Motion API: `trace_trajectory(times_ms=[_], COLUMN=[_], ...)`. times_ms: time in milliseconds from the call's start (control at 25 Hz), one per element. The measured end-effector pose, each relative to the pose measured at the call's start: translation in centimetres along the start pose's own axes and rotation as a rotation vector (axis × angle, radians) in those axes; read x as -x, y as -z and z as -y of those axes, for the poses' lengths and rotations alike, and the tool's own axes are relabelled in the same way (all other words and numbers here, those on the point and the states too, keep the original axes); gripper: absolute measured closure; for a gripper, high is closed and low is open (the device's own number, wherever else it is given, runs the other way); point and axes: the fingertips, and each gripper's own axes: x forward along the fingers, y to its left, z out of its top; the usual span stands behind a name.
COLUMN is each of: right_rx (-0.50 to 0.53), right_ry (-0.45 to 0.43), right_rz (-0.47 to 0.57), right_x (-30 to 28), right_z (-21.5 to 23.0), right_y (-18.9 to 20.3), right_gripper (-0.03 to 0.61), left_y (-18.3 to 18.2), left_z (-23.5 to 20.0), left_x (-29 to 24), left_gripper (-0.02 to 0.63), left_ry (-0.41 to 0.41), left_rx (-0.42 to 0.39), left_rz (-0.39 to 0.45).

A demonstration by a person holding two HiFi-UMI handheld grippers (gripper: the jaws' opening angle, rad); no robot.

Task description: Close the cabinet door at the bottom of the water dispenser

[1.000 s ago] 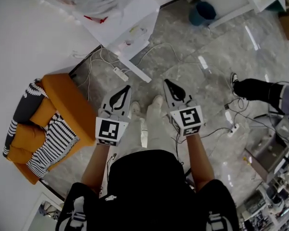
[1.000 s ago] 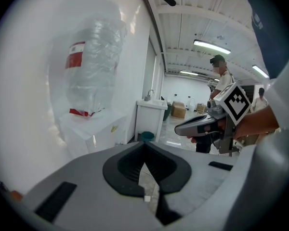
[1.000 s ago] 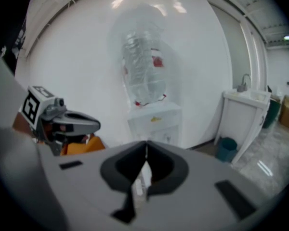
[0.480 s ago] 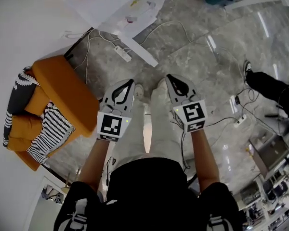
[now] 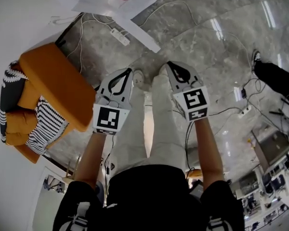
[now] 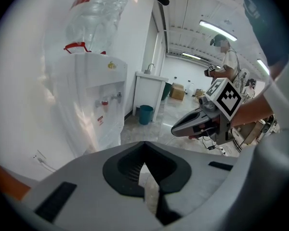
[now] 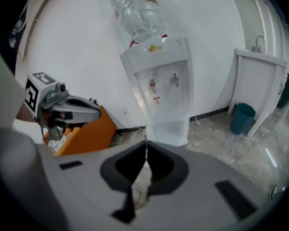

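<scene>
Left gripper, right gripper, fingers closed, empty, open floor, cabinet door seemingly ajar

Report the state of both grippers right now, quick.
Left gripper: closed, holding nothing.
Right gripper: closed, holding nothing.

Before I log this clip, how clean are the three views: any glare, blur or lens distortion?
Head view: sharp, with white glare streaks on the polished floor. Left gripper view: heavy fisheye, black corners, water dispenser washed out, ceiling lights blown. Right gripper view: soft throughout, bottle curved by the lens.
</scene>
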Motion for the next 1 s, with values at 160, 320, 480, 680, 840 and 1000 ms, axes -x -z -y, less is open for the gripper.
trace_trajectory(times_ms=[160, 320, 480, 680, 840, 1000], right_rx=[0.041, 0.080, 0.090, 0.124, 0.157, 0.195], right_ry=[0.000, -0.002, -0.010, -0.007, -0.002, 0.011], right_rz=[-0.052, -0.104, -0.140, -0.182, -0.221, -0.264], right_x=[-2.1, -4.6, -6.8, -9.1, -11.0, -13.2], right_z=[0.3, 0.1, 0.2, 0.5, 0.6, 1.0], right_y=[2.5, 4.8, 6.7, 8.6, 10.3, 12.1], right_gripper=[0.543, 0.543, 0.543, 0.540, 0.503, 0.474], left_y=[2.3, 4.6, 6.5, 8.6, 10.1, 11.4], left_z=[-0.3, -0.4, -0.5, -0.9, -1.0, -1.1], left_x=[-0.9, -1.7, -2.5, -3.4, -3.8, -4.2], left_gripper=[0.607, 0.607, 0.607, 0.607, 0.607, 0.607], left_ry=[0.002, 0.006, 0.010, 0.010, 0.006, 0.009], left_rx=[0.005, 0.015, 0.022, 0.031, 0.031, 0.034], left_rz=[-0.023, -0.042, -0.053, -0.063, -0.074, -0.084])
